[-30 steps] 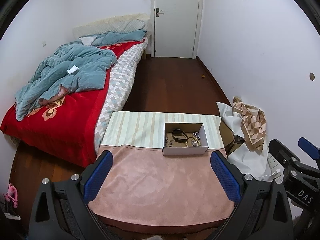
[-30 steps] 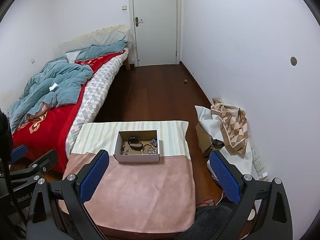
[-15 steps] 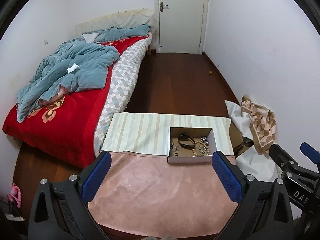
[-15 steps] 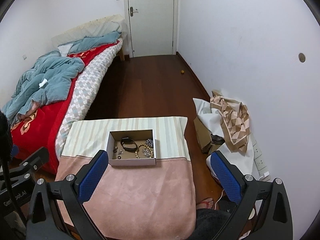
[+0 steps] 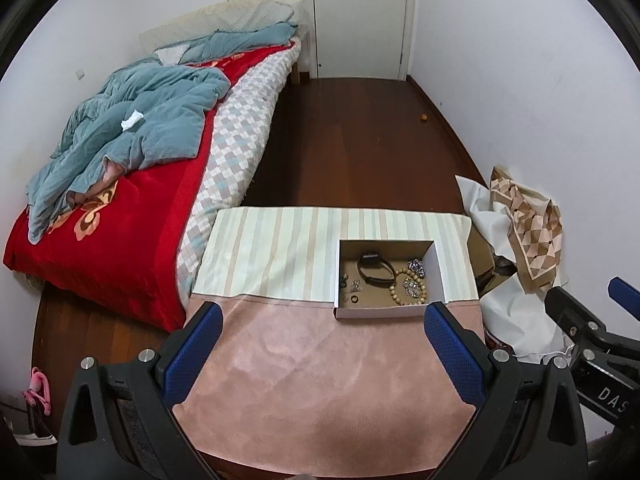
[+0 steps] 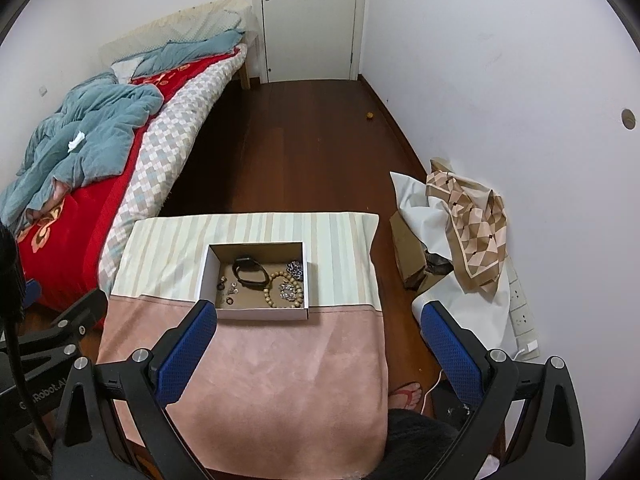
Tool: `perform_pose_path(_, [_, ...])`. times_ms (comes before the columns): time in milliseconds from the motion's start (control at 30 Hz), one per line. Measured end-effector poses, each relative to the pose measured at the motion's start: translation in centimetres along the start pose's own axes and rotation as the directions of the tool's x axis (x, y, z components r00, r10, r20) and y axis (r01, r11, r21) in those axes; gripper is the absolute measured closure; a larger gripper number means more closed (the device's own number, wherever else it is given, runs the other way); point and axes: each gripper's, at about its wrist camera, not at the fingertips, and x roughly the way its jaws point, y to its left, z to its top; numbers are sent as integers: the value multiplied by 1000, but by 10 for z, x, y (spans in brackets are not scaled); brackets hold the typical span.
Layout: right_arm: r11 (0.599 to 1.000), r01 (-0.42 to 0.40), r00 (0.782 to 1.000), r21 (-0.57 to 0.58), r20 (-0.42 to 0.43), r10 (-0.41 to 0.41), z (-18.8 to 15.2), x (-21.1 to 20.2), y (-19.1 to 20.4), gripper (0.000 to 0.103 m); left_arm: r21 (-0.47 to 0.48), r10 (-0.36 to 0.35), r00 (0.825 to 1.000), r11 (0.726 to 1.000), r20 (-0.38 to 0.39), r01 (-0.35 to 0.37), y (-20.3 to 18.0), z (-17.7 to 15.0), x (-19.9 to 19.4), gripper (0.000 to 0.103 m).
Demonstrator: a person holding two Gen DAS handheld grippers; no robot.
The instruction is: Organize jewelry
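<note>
Both claws held spread and empty above the table; jewelry sat in its box.

Bed [image 5: 120,216] stood left of the table [image 5: 320,368], crumpled bags [image 6: 460,216] right, nothing between claws and box. The cardboard box [image 5: 384,312] straddled the striped-to-pink cloth seam, holding a black watch [image 5: 374,268], bead bracelet [image 5: 400,292] and small silver pieces. Left gripper [image 5: 324,360] and right gripper [image 6: 316,352] gaped wide over bare pink cloth.

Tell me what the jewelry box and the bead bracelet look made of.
Box: likely cardboard, with white matte outer walls and a brown inside. Bead bracelet: probably wood, given its round tan matte beads, though plastic is possible.
</note>
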Motion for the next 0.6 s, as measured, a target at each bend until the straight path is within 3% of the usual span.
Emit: perform_pose_path(600, [1000,2,999,-7,-51,-3,-7,18,1,0,3,5,1000,1000,-20,-5,1,-3,11,0])
